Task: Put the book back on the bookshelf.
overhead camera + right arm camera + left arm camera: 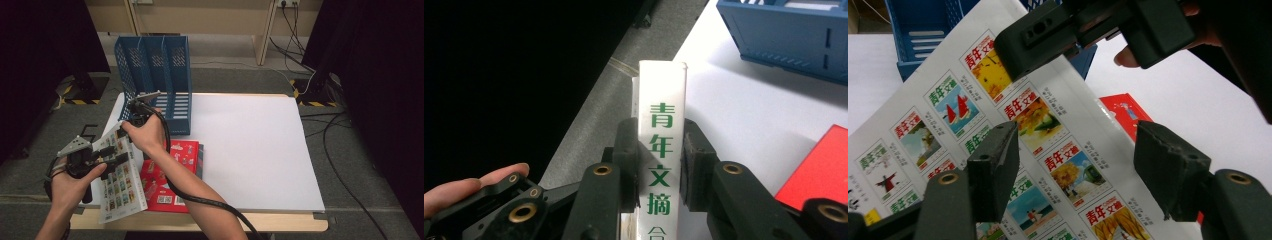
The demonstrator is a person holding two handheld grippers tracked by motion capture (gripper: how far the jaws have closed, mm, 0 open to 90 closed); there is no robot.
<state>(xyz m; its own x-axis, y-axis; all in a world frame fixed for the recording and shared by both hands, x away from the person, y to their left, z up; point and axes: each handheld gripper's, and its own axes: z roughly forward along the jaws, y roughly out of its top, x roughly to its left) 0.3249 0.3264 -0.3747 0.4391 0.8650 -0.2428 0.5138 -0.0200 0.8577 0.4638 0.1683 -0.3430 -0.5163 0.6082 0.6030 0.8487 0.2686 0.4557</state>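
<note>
Magazine volume (120, 175) — a thick white book whose cover is tiled with small colour pictures — stands tilted above the front left corner of the white worktop (250, 150), its long axis running from that front edge up toward the blue file rack (155, 80) at the back left corner. In the right gripper view its white spine with green characters (661, 165) sits squarely between the two black jaws, pads pressed on either face, so the right gripper (134, 119) pinches the book at its upper end, the end nearer the rack. The left gripper (111, 159) hangs at the book's left side about midway along; in the left gripper view its jaws stand spread with the cover (1058, 150) behind them and neither pad touching it. The coming move looks to turn on one relation: the rack's open slots lie just beyond the held end, roughly along the book's long axis, and the right hand is much the nearer to them — likely the spine must be brought upright and in line with a slot before it can slide in. A red book (172, 175) lies flat on the worktop just right of the white one, near the front edge. Beyond the table there is grey floor, black curtains on both sides and loose cables (340, 150) on the right.
</note>
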